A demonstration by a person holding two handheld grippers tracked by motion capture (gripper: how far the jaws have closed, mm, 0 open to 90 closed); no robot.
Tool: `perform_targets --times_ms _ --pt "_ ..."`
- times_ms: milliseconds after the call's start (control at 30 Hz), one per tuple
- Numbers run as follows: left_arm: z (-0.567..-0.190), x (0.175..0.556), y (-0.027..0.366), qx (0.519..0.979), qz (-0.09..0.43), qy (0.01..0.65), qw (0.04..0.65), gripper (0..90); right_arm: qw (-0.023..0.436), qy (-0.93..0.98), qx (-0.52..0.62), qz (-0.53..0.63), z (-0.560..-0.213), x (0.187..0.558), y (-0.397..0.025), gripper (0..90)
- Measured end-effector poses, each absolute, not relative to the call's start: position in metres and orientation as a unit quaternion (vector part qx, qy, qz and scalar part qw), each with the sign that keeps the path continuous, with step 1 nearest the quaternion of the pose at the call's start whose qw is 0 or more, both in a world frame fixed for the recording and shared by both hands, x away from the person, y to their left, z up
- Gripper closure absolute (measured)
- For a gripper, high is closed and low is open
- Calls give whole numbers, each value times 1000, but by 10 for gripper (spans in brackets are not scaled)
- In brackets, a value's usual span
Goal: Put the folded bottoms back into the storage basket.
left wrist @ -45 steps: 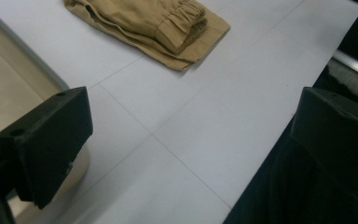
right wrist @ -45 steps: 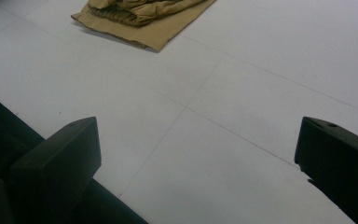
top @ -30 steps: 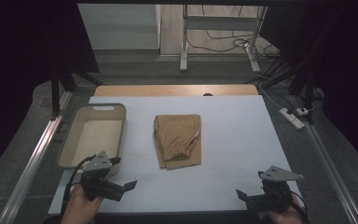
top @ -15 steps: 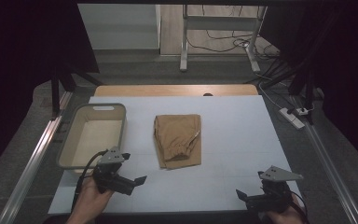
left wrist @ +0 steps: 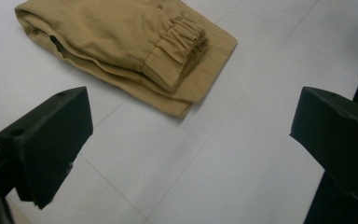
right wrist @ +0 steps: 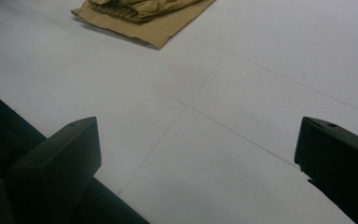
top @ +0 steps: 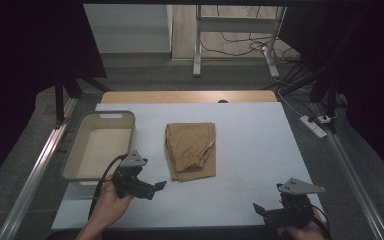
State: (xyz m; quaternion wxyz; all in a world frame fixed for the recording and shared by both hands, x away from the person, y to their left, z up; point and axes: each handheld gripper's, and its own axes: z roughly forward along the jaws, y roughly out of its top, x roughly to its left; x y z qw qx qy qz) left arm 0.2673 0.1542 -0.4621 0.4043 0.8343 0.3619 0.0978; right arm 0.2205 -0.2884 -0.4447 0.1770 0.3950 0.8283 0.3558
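A folded tan garment [top: 190, 149] with an elastic cuff lies flat in the middle of the white table [top: 250, 150]. My left gripper [top: 157, 187] is held open just off the garment's near-left corner, its jaws wide apart and empty; in the left gripper view the garment [left wrist: 121, 46] lies a short way ahead of the jaws. My right gripper [top: 256, 208] is open at the table's near right edge, well away from the garment [right wrist: 144, 16], which lies far ahead in the right gripper view.
An empty beige bin [top: 75, 160] stands on the left side of the table, right beside my left hand. A power strip [top: 314, 125] and cables lie on the floor to the right. Metal rails run along both table sides.
My left gripper has moved right and forward, from beside the bin toward the garment's near-left corner. The right gripper has stayed where it was.
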Motion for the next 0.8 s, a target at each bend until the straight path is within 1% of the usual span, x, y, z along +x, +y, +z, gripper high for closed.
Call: perform_targets --times_ms 200,567,800 --pt "-467 280 149 828 91 376 405 0 177 828 394 356 -445 220 -288 8" --pt "-473 299 132 834 103 374 393 0 177 830 392 356 -445 221 -288 9" --pt "-477 310 123 837 101 375 386 0 176 830 391 355 -445 221 -288 8"
